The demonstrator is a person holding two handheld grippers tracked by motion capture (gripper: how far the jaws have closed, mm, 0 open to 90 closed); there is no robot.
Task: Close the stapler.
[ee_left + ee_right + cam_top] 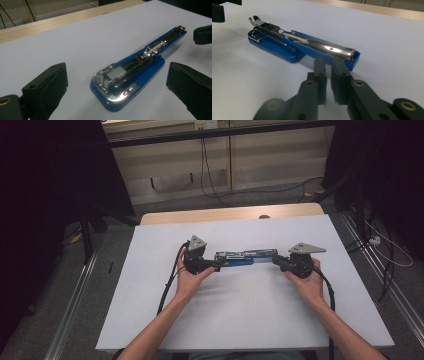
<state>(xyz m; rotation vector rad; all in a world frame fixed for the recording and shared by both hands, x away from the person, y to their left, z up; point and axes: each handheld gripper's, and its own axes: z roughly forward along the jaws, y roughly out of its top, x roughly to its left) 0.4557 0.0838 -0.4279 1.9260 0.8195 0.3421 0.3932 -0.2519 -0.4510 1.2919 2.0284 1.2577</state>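
Note:
A blue stapler point(245, 257) with a chrome magazine lies flat on the white table point(240, 320), hinged open lengthwise. My left gripper point(216, 265) is open at the stapler's left end. In the left gripper view, its wide-set jaws stand on either side of the stapler's rounded base point(117, 92) without touching it. My right gripper point(276, 260) is at the stapler's right end. In the right gripper view the right gripper point(328, 63) is shut, its jaws nearly together with nothing between them, just short of the stapler's blue tip point(352, 60).
A wooden strip point(230, 214) runs along the table's far edge. Black cables point(167, 285) trail from both grippers across the table toward the person. Dark curtains hang at both sides, and cords lie on the floor point(240, 195) beyond the table.

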